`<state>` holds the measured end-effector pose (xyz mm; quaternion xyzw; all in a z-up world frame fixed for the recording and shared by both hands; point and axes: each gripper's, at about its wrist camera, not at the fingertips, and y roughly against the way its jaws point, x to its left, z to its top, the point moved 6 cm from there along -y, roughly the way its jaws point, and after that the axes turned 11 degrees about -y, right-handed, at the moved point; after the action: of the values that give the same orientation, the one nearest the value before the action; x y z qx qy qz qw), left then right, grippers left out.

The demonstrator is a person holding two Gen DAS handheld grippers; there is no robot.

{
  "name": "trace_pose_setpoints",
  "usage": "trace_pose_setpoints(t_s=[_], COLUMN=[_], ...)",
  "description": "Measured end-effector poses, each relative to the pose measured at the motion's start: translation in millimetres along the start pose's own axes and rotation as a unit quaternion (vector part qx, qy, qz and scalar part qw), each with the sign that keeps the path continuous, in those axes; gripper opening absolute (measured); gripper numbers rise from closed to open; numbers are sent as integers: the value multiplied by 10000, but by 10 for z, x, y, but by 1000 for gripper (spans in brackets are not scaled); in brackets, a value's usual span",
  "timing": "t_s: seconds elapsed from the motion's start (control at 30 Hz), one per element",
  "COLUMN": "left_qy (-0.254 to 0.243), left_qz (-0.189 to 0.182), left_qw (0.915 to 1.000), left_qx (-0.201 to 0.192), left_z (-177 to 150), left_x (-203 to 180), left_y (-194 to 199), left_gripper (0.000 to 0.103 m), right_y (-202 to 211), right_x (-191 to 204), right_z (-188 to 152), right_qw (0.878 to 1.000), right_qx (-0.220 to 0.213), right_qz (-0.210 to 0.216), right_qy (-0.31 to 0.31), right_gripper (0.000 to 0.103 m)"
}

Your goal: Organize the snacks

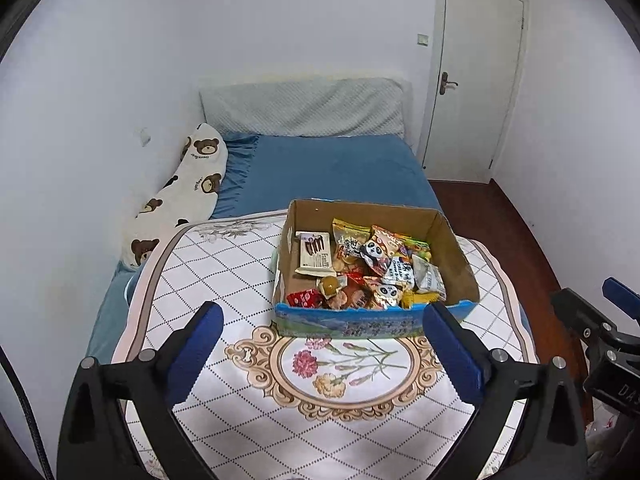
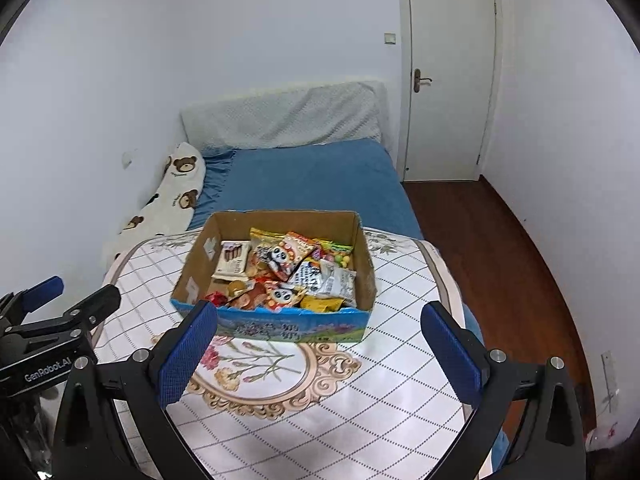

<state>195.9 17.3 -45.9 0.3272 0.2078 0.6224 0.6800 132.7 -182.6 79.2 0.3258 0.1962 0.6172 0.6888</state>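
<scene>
1. My left gripper (image 1: 323, 354) hangs above the patterned mat (image 1: 224, 264) with its blue-padded jaws spread wide and nothing between them.
2. My right gripper (image 2: 319, 354) is likewise spread wide and empty, hovering over the same mat, to the right of my left one.
3. The cardboard box (image 1: 452, 248) sits on the mat just ahead of both grippers, its blue printed front wall facing me, touched by neither.
4. Inside it the snacks (image 1: 372, 268) lie in a loose heap, piled mostly toward the right and front.
5. A white biscuit packet (image 1: 315, 254) lies flat on the left side of the box, apart from the heap's thickest part.
6. Two panda-faced packets (image 1: 374, 252) show in the pile, one near the middle and one near the front wall.
7. A red wrapper (image 1: 304, 298) rests in the front left corner.
8. The mat lies over a blue bed (image 1: 340, 164), with a bear-print pillow (image 1: 180, 192) along the left wall and a white door (image 1: 476, 68) at the far right.
</scene>
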Motion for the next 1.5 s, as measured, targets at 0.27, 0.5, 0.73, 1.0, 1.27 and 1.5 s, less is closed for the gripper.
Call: trace_pose_setpoints(t_s=[0.27,0.5,0.73,1.0,1.27,1.5], left_qy=[-46,-71,-92,-99,-125,-153], left_qz=[43,67,93,41,50,4], left_qw=[9998,9994,9988,9984,9985,9985], left_qx=[167,331,472,558,522,523], left_z=[76,98,89,74,86,87], left_x=[-56,-86,-102,-135,-135,-157], left_y=[-356,-605,-775,-829,-814,-812], left_gripper=[102,102,102,102,102,102], right_y=[-392,-645,-802,-882,-901,-909], right_x=[-57,-75,-105,-107,-118,-127], right_z=[68,89,56,20,13,-19], right_qw=[9997,9993,9989,9986,9986,9984], right_qx=[34,109,234,332,335,392], right_qz=[-238,-359,-401,-401,-401,-388], right_qy=[-8,-17,-44,-39,-61,-98], right_gripper=[103,103,103,103,103,103])
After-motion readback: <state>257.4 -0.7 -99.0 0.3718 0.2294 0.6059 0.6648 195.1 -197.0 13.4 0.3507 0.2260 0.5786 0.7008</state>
